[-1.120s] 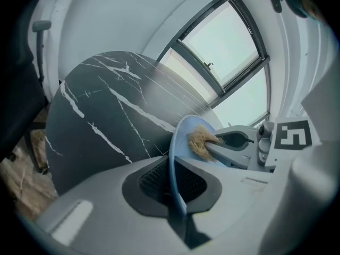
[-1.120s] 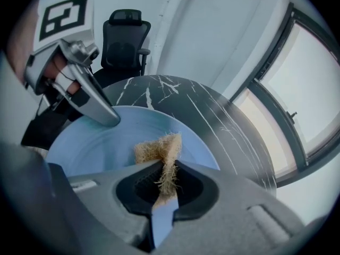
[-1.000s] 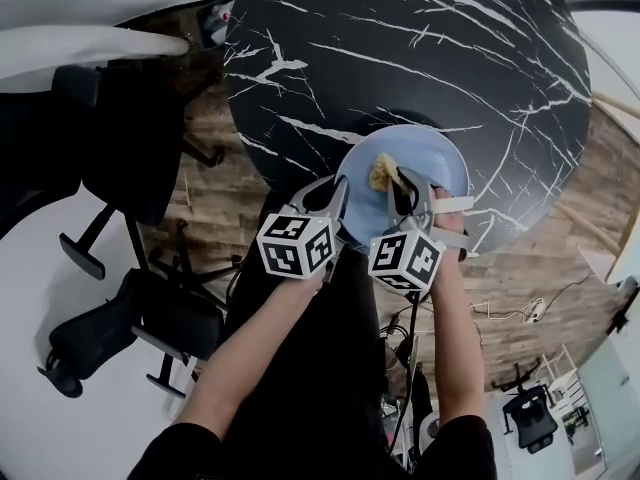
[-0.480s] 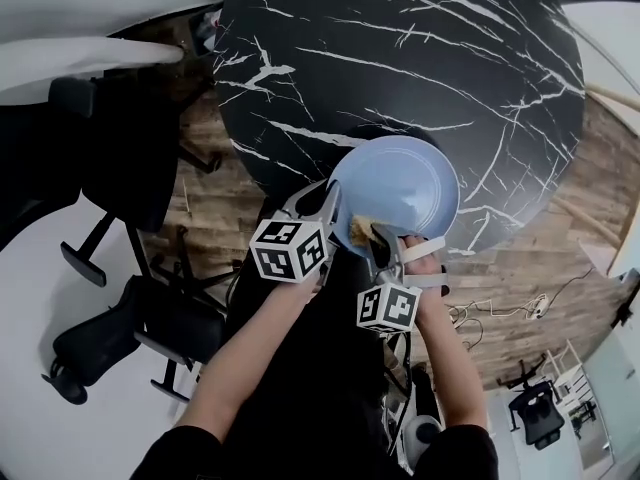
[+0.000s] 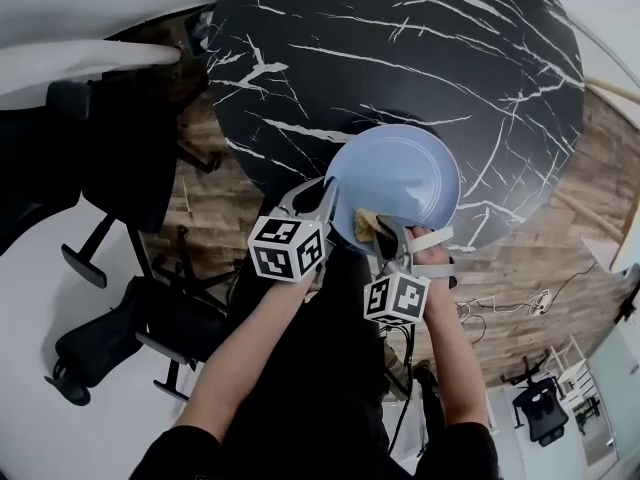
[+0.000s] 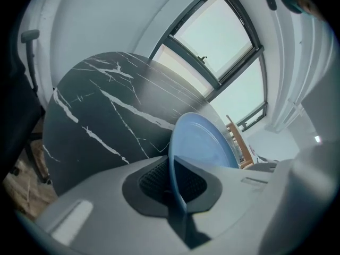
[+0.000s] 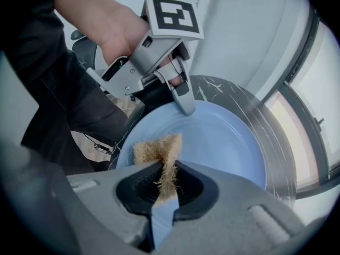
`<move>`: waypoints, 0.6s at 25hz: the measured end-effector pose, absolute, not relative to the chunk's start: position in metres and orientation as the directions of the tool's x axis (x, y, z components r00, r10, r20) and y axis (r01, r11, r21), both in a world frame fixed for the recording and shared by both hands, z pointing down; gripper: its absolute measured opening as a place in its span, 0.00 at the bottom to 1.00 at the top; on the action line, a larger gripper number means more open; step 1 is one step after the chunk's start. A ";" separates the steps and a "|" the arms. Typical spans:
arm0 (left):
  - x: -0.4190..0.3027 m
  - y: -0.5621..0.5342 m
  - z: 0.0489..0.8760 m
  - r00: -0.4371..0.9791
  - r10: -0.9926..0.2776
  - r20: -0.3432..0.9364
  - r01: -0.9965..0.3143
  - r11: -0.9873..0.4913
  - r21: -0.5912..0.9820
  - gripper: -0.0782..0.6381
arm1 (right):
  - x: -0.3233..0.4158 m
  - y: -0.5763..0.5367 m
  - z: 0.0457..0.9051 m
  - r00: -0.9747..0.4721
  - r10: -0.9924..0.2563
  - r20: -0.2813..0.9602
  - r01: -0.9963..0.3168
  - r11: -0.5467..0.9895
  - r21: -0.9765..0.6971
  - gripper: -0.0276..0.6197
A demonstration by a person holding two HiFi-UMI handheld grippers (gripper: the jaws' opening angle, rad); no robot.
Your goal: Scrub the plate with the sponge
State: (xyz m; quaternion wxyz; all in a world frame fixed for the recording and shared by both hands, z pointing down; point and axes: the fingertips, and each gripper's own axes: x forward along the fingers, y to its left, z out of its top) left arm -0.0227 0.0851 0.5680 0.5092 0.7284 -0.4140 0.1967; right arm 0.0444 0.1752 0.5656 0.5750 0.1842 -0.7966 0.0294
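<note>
We have dragged the sponge, clamped in our right gripper's fingers, from the plate's upper middle down to its lower-left rim, while our left gripper's fingers, just tightened on that rim, steady it at the counter's lower edge, so scrubbing looks under way.

R tool clamps sponge on plate.

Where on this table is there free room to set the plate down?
The table beyond the plate is bare right to its far edge. Only the near edge is crowded: left gripper on the plate's rim, right gripper holding the sponge.
</note>
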 end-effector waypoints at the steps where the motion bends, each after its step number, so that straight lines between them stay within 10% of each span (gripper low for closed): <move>1: -0.022 0.084 0.568 0.580 -0.403 0.708 -0.803 -0.140 0.579 0.13 | 0.045 0.170 0.566 -0.270 -0.265 0.926 -0.331 0.928 0.169 0.10; 15: -0.022 0.082 0.568 0.583 -0.405 0.705 -0.800 -0.130 0.586 0.13 | 0.070 0.080 0.566 -0.276 -0.330 0.903 -0.515 0.844 0.151 0.10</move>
